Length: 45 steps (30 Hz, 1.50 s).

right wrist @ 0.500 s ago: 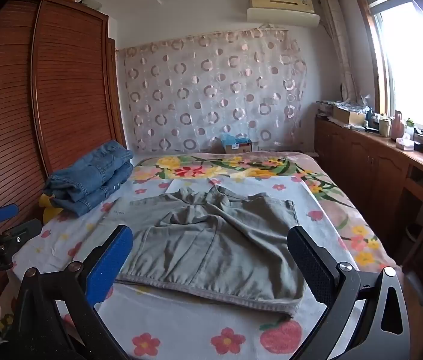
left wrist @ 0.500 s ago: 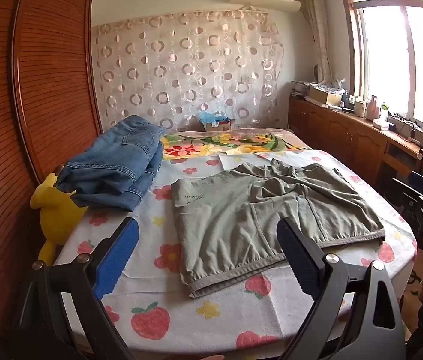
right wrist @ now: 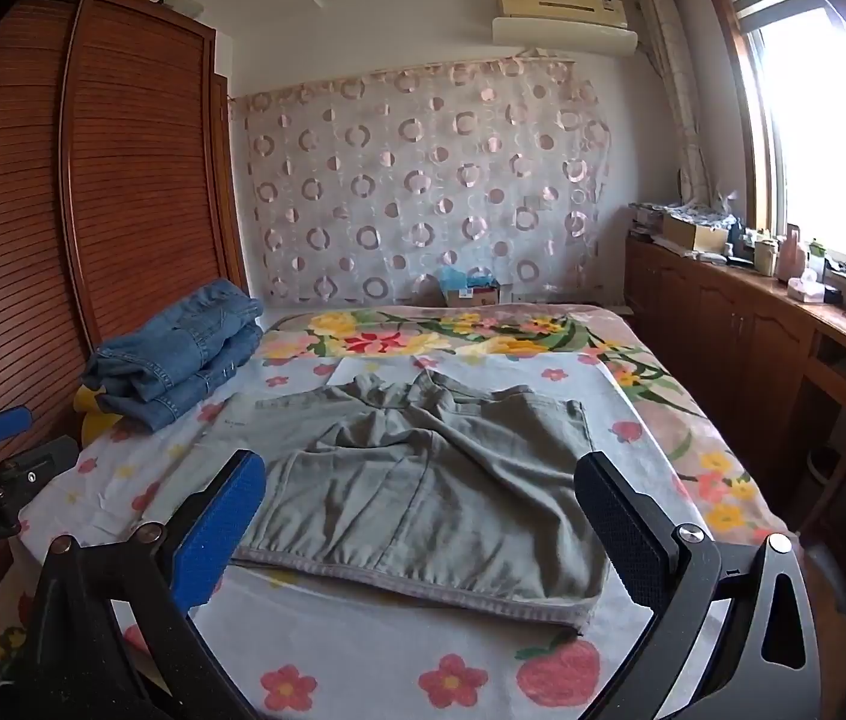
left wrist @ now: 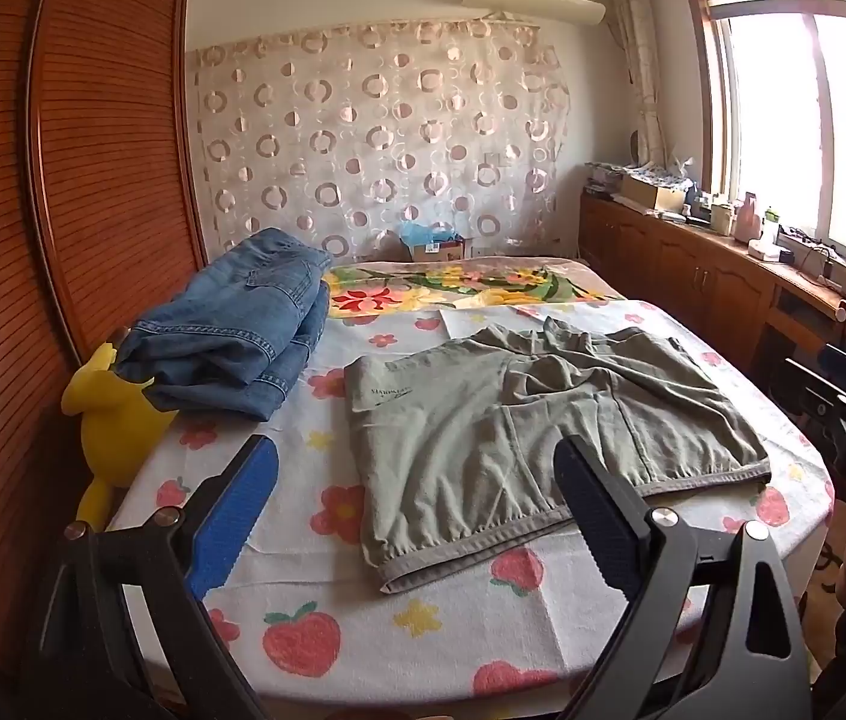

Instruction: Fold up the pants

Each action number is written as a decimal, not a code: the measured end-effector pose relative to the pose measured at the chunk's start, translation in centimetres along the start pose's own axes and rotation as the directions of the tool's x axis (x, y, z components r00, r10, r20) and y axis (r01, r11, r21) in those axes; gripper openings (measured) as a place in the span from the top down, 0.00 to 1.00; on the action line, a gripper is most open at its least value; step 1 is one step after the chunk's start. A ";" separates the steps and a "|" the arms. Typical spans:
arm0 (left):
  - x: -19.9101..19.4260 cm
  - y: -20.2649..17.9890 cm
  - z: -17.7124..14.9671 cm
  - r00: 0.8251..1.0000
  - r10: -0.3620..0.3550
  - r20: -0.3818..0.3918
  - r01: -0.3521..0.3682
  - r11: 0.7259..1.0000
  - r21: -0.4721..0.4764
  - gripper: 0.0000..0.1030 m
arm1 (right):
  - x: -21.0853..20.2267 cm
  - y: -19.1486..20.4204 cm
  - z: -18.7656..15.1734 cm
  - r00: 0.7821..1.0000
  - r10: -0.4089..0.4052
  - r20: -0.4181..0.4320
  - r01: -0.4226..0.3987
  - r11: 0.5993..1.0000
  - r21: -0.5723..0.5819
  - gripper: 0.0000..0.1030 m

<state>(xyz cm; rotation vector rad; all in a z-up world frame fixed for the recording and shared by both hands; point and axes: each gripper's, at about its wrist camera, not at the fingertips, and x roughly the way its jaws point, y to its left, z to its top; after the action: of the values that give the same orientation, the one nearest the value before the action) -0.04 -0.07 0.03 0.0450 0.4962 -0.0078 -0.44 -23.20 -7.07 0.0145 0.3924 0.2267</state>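
One floral bed (right wrist: 363,648) beside wooden wardrobe (right wrist: 63,210).

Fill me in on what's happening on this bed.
A person holds a gripper in each hand over the near edge of the bed. The left gripper and right gripper are both open and hold nothing. Grey-green shorts lie spread flat, not yet folded. Folded jeans sit to the left, partly on a yellow toy.

One pair of grey-green pants (left wrist: 543,420); one folded jeans pile (left wrist: 237,330); one yellow plush toy (left wrist: 108,420).
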 end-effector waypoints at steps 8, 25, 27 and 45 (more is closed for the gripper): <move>0.0 0.1 0.0 1.000 -0.002 0.000 0.002 1.000 -0.004 0.09 | -0.3 -0.1 0.1 1.000 0.003 0.002 -0.003 1.000 0.005 0.01; 0.0 0.1 0.0 1.000 -0.003 0.002 0.003 1.000 -0.004 0.09 | -0.3 -0.1 0.2 1.000 -0.003 0.003 0.003 1.000 0.003 0.01; 0.0 0.1 0.0 1.000 -0.004 0.002 0.004 1.000 -0.006 0.09 | -0.3 -0.1 0.2 1.000 -0.002 0.003 0.002 1.000 0.004 0.01; -0.1 0.1 0.0 1.000 -0.003 0.006 0.003 1.000 -0.005 0.09 | -0.4 -0.1 0.2 1.000 -0.006 0.013 0.005 1.000 0.003 0.01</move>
<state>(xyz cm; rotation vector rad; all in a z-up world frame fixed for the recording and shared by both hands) -0.12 -0.02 0.05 0.0390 0.4898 -0.0097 -0.71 -23.35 -6.73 0.0182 0.3797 0.2204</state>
